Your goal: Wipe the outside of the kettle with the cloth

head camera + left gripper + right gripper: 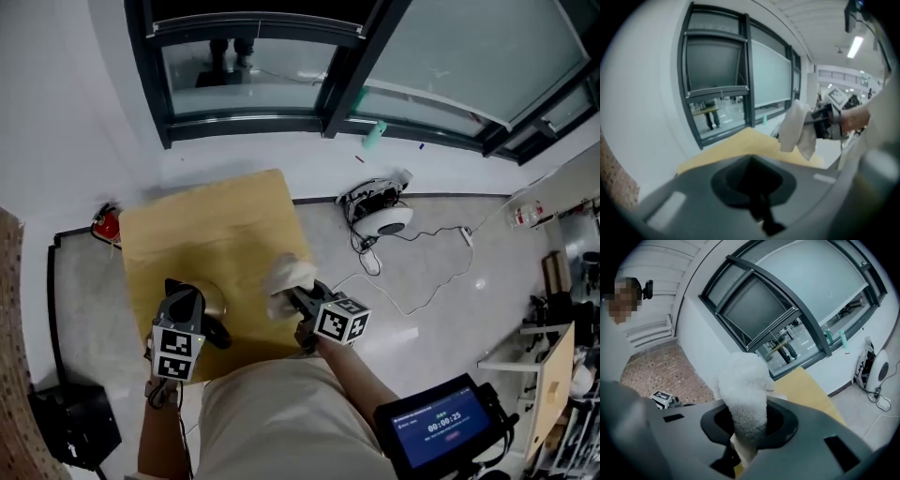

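Note:
A steel kettle with a black handle stands near the front left of the wooden table. My left gripper sits right against it and appears shut on the handle, which shows as a dark bar in its jaw recess. A white fluffy cloth hangs bunched from my right gripper, which is shut on it a short way right of the kettle, apart from it. That cloth rises between the right jaws and shows as the cloth in the left gripper view.
On the floor lie a red object left of the table, a white round device with tangled cables to the right, and a black box at the lower left. A timer screen is at my right. Windows run behind the table.

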Demonstrator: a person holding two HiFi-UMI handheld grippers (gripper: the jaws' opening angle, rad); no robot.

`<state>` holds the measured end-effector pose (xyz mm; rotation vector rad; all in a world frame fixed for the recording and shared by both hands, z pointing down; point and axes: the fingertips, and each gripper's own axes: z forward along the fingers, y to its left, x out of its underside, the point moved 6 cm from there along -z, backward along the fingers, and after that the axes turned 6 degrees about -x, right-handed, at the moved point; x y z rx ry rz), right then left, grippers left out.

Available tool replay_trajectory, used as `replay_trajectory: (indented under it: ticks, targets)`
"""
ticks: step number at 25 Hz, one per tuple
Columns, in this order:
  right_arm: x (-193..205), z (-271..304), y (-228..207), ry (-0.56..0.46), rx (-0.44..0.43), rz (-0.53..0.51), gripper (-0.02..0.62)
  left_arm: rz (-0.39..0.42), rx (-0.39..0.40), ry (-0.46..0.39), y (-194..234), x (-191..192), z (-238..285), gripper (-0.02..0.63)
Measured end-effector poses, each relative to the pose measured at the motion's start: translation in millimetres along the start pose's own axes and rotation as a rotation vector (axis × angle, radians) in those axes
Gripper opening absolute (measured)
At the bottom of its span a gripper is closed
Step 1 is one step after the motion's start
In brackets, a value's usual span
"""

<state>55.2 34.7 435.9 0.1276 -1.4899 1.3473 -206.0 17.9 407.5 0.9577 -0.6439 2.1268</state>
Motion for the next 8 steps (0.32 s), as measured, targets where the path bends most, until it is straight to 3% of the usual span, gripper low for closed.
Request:
replay_trajectory:
  ticks: [8]
  targets:
    - [5.2, 5.0, 1.6, 0.039, 0.014, -0.039, 0.080, 0.030, -0.021, -0.013, -2.0, 0.4, -0.7, -0.003]
